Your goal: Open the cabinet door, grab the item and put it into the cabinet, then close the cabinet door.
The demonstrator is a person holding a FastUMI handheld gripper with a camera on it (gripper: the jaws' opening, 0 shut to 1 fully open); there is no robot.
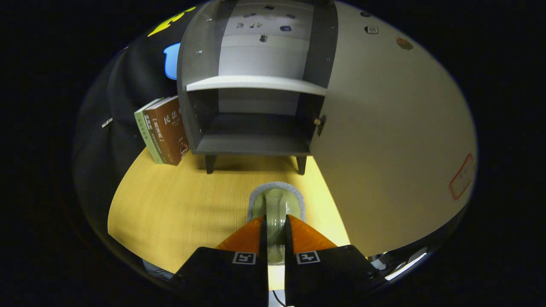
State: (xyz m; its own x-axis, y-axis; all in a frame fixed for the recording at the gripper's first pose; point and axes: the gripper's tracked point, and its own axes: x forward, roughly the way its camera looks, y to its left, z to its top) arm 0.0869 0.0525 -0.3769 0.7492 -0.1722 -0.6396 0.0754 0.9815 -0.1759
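Observation:
A pale green ceramic cup (276,204) sits on a grey felt coaster (298,192) on the wooden table. My gripper (275,221) has its two fingers closed on the cup's handle, which runs between them. Beyond them stands the dark grey cabinet (251,145) on short legs. Its door (384,140) is swung wide open to the right, with a small brass knob (317,122) at its edge. The lower compartment is dark and bare. A white shelf (256,83) divides it from the upper part.
Two books (164,132) stand leaning against the cabinet's left side. The yellow wooden table (179,204) stretches left of my fingers. The open door crowds the space to the right of the cup.

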